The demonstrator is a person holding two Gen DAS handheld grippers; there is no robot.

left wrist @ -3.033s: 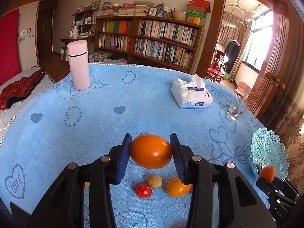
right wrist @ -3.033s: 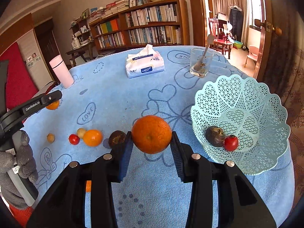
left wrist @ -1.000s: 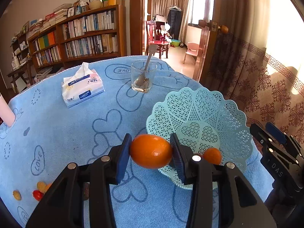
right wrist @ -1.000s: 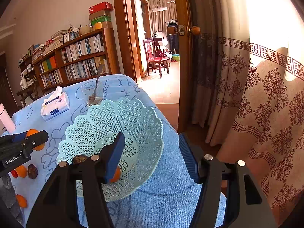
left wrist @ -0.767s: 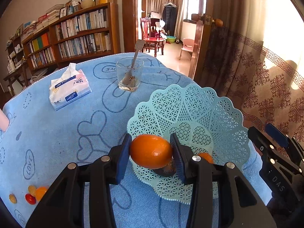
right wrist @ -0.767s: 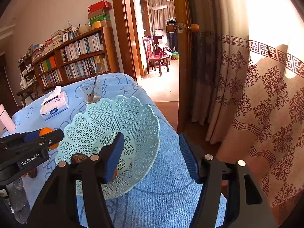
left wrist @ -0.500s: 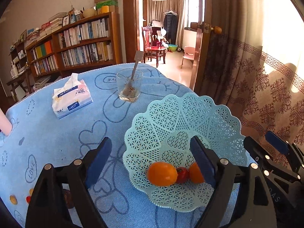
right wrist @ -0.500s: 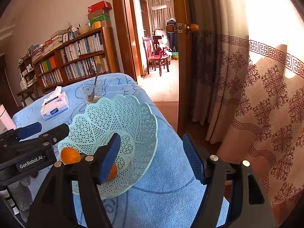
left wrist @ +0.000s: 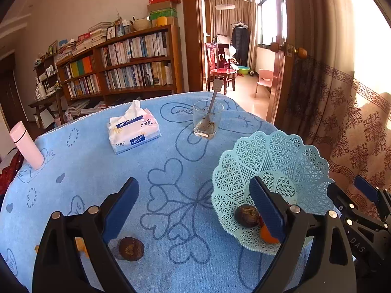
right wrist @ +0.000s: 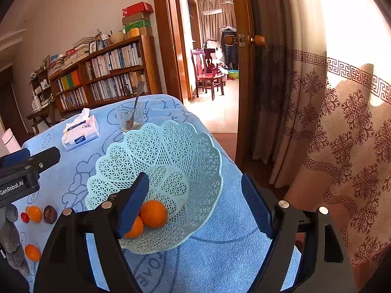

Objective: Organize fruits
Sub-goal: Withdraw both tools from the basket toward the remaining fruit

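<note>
A mint lattice basket (left wrist: 276,151) (right wrist: 171,151) stands at the table's right edge. It holds two oranges (right wrist: 154,213), a dark brown fruit (left wrist: 246,216) and a red one mostly hidden. My left gripper (left wrist: 195,207) is open and empty, over the cloth left of the basket. A second brown fruit (left wrist: 131,248) lies on the cloth below its left finger. My right gripper (right wrist: 195,195) is open and empty, over the basket's near right rim. More loose fruit lies at the left: an orange (right wrist: 34,213), a red fruit (right wrist: 24,217), a brown one (right wrist: 50,214) and another orange (right wrist: 32,252).
A blue patterned cloth (left wrist: 97,171) covers the round table. On it stand a tissue pack (left wrist: 133,131), a glass with a spoon (left wrist: 207,122) and a pink bottle (left wrist: 27,145). A curtain (right wrist: 330,122) hangs close on the right. Bookshelves line the back wall.
The left gripper opened and let its orange drop into the basket, then drew back to the left. The right gripper stayed open by the basket after releasing its orange earlier.
</note>
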